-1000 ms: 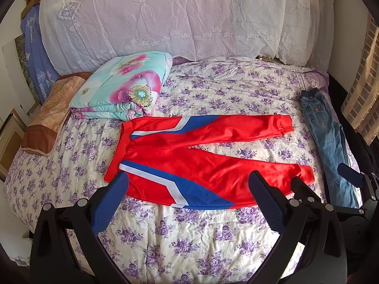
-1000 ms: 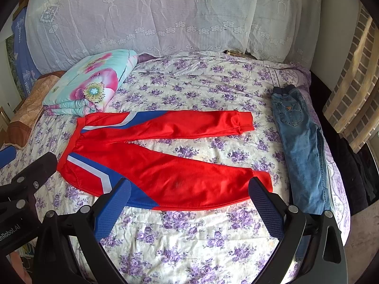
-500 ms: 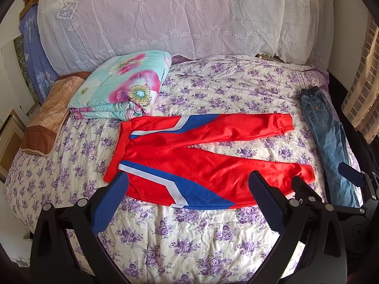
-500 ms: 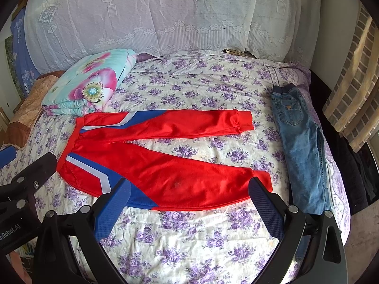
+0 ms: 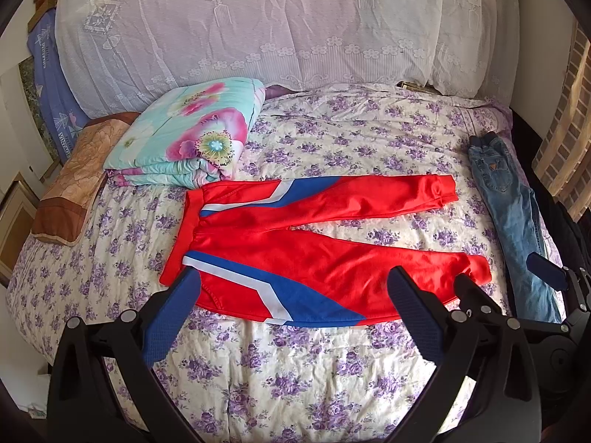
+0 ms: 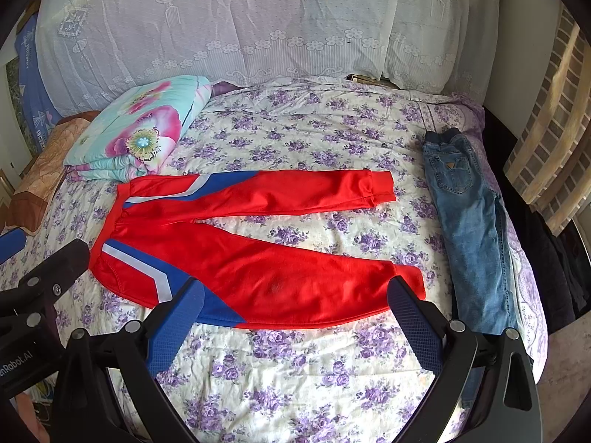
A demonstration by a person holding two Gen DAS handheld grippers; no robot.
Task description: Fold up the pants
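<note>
Red track pants with blue and white stripes lie flat on the flowered bed, waistband to the left, both legs spread to the right; they also show in the right wrist view. My left gripper is open and empty, hovering above the bed's near edge by the lower leg. My right gripper is open and empty, above the near edge by the lower leg's cuff end. The right gripper's body also shows in the left wrist view.
Blue jeans lie along the bed's right side. A folded floral quilt sits at the back left beside a brown pillow. A lace-covered headboard stands behind. The bed drops off at the right edge.
Both grippers have shifted only slightly; the view has drifted a little. The pants have not moved.
</note>
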